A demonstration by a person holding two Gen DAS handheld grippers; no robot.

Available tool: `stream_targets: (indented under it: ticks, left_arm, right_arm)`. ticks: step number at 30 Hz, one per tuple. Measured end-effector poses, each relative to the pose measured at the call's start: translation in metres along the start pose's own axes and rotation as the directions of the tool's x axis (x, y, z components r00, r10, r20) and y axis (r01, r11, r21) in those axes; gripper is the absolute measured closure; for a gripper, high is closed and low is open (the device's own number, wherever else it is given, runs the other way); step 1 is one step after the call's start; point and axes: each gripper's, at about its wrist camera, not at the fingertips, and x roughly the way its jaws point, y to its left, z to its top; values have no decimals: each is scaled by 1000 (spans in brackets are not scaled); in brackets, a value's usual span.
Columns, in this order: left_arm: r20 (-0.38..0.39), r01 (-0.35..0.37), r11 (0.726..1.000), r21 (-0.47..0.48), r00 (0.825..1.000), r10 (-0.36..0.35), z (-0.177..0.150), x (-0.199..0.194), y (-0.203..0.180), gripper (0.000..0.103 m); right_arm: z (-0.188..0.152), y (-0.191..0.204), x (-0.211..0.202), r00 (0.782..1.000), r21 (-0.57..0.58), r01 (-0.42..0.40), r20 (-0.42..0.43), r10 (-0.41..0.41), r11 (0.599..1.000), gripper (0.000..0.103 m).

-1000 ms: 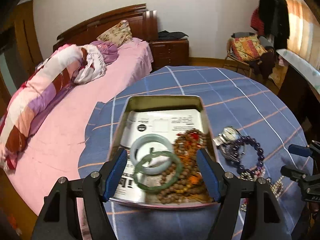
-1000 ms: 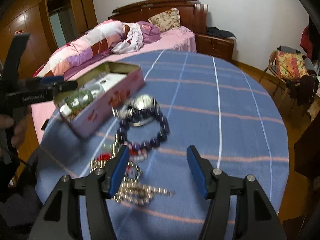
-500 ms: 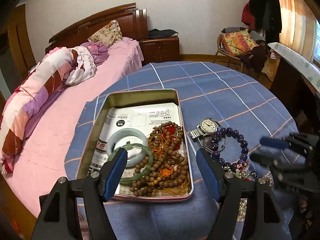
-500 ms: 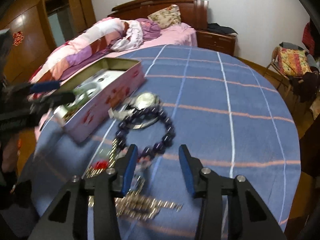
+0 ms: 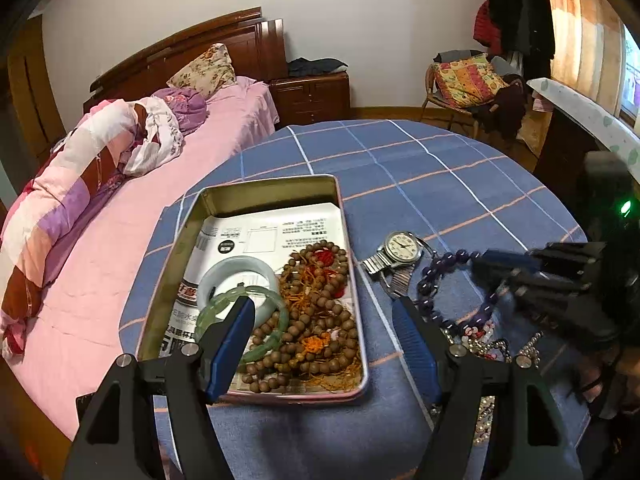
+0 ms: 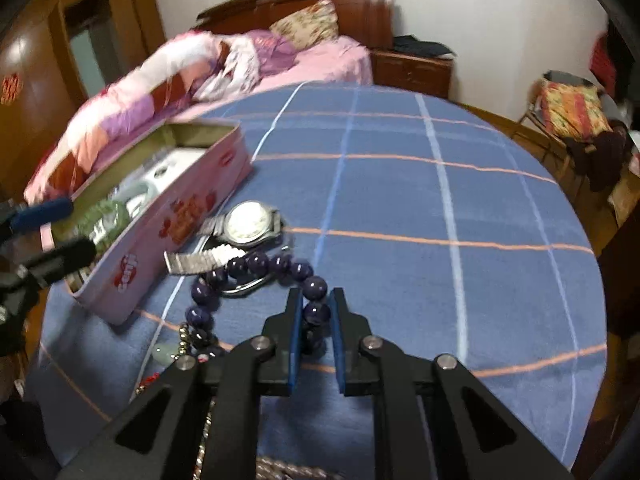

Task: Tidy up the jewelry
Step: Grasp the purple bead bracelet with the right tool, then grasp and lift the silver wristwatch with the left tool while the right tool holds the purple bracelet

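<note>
Purple bead bracelet (image 6: 256, 280), hard, slick beads on a limp string: my right hand-held gripper (image 6: 316, 312) pinches one bead, the left hand-held gripper (image 5: 324, 344) gapes empty over the tin (image 5: 348, 216).

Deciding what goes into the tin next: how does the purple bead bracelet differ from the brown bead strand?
The purple bead bracelet lies on the blue tablecloth outside the tin; the brown bead strand is piled inside it. The purple one is a single open loop of dark glossy beads, the brown one a heap of matte beads with orange tassels. The right gripper pinches the purple one; the brown is untouched. Both are round-bead strings.
</note>
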Motion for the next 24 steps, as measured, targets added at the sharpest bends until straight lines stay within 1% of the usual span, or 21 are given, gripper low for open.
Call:
stream_targets:
  ticks: [2,6,8,11,13,15,18,20,21,22,23,24]
  left_arm:
    - [-3,8,1000,3,1000,-8,0,1,-4,32]
    - [16,28,1000,12,999,-28,9,3,-15,32]
    - [24,49,998,27,998,-49,18,6,-25,32]
    - [12,64,997,50,998,-64,29,19,-36,32]
    - [-17,94,994,52,995,-94,36,34,-43,32]
    - [-41,71,996,58,997,-68,39,51,-50,32]
    - [-76,63,994,85,996,-56,41,71,-59,32]
    - [-67,40,990,135,997,-32,42,76,-67,33]
    - [-69,40,989,142,997,-30,41,77,-68,35]
    - [-79,49,988,145,996,-37,40,80,-68,44]
    - [-100,66,986,155,994,-51,40,85,-71,57]
    - [-105,58,985,165,994,-41,38,88,-71,59]
  right_arm:
    - [-2,-9,-13,999,25,6,37,-7,1000,87]
    - [0,-24,-25,997,59,39,64,-43,998,87]
    - [2,-35,-28,996,98,38,75,-46,994,87]
    - [7,-41,-30,995,126,40,87,-51,991,87]
    - [9,-40,-27,995,133,37,89,-49,990,87]
    - [8,-39,-22,996,134,31,83,-42,990,87]
    - [6,-39,-18,996,132,27,79,-37,991,87]
    - [5,-40,-16,996,135,20,78,-31,991,87]
    - [5,-41,-16,997,137,15,79,-26,990,87]
    - [6,-41,-17,996,135,12,82,-24,991,87]
    - [6,-41,-18,996,132,12,86,-23,991,87]
    - [6,-40,-18,996,129,12,87,-23,992,87]
